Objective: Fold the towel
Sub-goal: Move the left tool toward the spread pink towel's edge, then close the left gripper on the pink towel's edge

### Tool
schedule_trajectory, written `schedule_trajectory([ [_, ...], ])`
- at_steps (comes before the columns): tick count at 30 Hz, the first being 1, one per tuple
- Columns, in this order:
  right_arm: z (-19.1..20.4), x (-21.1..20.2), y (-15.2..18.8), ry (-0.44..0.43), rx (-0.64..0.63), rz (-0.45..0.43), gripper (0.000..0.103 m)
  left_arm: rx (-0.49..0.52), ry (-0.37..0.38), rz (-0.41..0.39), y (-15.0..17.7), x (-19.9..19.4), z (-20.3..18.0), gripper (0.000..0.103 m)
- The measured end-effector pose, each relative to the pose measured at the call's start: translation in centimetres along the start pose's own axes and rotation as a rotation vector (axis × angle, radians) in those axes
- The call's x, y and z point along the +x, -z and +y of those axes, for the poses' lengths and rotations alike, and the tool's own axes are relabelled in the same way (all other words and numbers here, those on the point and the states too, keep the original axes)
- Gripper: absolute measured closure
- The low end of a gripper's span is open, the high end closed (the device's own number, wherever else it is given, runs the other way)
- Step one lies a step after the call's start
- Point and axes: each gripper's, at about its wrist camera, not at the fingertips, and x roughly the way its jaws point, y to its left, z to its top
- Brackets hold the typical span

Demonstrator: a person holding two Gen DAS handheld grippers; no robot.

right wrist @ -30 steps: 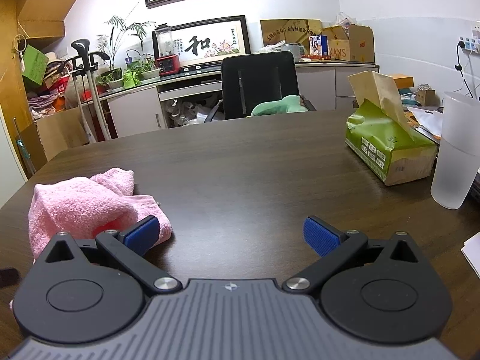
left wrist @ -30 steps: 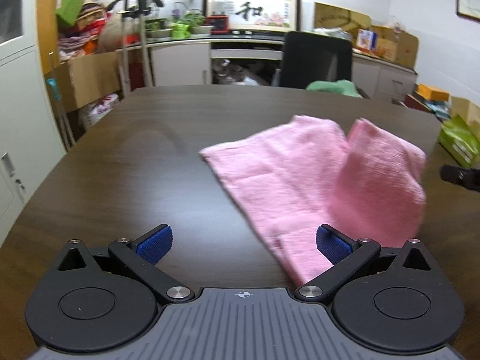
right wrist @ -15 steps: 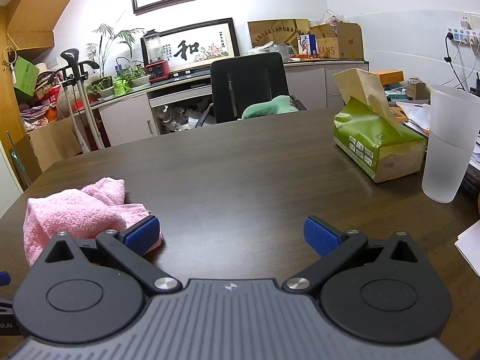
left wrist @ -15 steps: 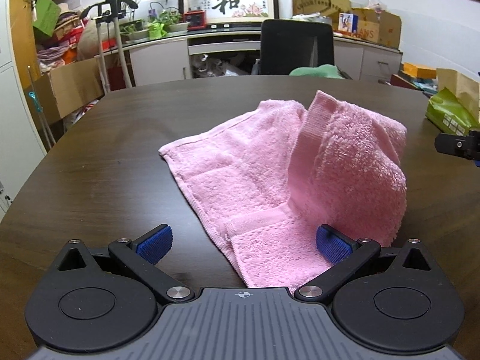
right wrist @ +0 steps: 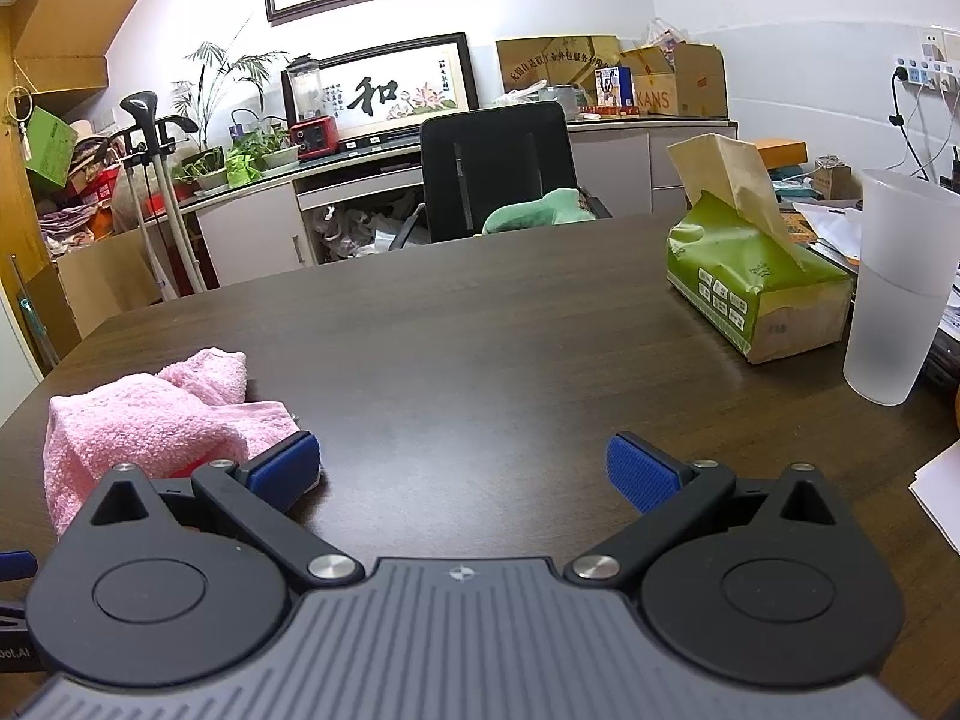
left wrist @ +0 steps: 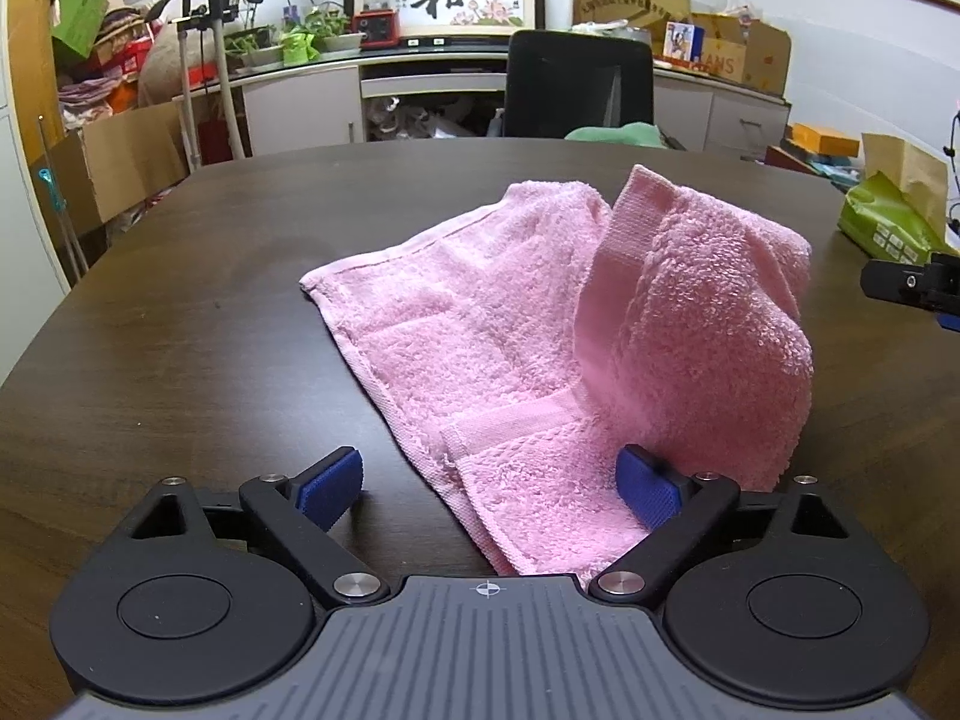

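A pink towel (left wrist: 480,324) lies crumpled on the dark wooden table (left wrist: 180,360), its right half bunched into a raised hump. My left gripper (left wrist: 489,474) is low over the towel's near corner. Its jaws are closing, still wide; the corner lies between them, the right pad touches the cloth and the left pad stands clear. My right gripper (right wrist: 462,462) is open over bare table with nothing between its fingers. From the right wrist, the towel (right wrist: 150,420) is just left of the left finger. The right gripper's tip (left wrist: 918,288) shows past the hump.
A green tissue pack (right wrist: 750,294) and a frosted plastic cup (right wrist: 894,288) stand on the table's right side, with white papers (right wrist: 942,492) at the right edge. A black office chair (right wrist: 492,168) is behind the far edge. Cabinets and boxes line the wall.
The towel now sits closer to my left gripper, its near corner between the jaws, and it has settled from a blurred flap into a still hump. The left jaws have narrowed slightly. The right gripper kept still.
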Motion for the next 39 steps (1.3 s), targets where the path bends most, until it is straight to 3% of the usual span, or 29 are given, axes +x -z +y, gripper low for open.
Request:
schedule_trajectory([
  [6,-0.1,0.0,0.0,0.0,0.003,0.001,0.0,-0.024,0.003,-0.008,0.1,-0.2,1.2,0.01],
  [12,0.0,0.0,0.0,-0.003,-0.002,0.004,0.0,0.012,0.008,-0.036,0.7,-0.6,1.0,0.02],
  [18,0.1,-0.1,0.0,-0.001,-0.001,0.006,0.0,0.023,0.017,-0.05,0.8,-0.8,1.0,0.021],
  [29,0.4,0.0,0.1,-0.001,-0.009,0.022,0.0,0.009,0.094,-0.077,0.8,-0.4,2.1,0.02],
  [37,0.4,0.0,0.2,-0.001,-0.006,0.031,0.0,0.06,0.19,-0.106,0.8,-0.8,1.4,0.023],
  [39,0.5,0.1,0.2,-0.001,-0.008,0.034,0.0,0.071,0.209,-0.097,0.7,-0.4,1.3,0.029],
])
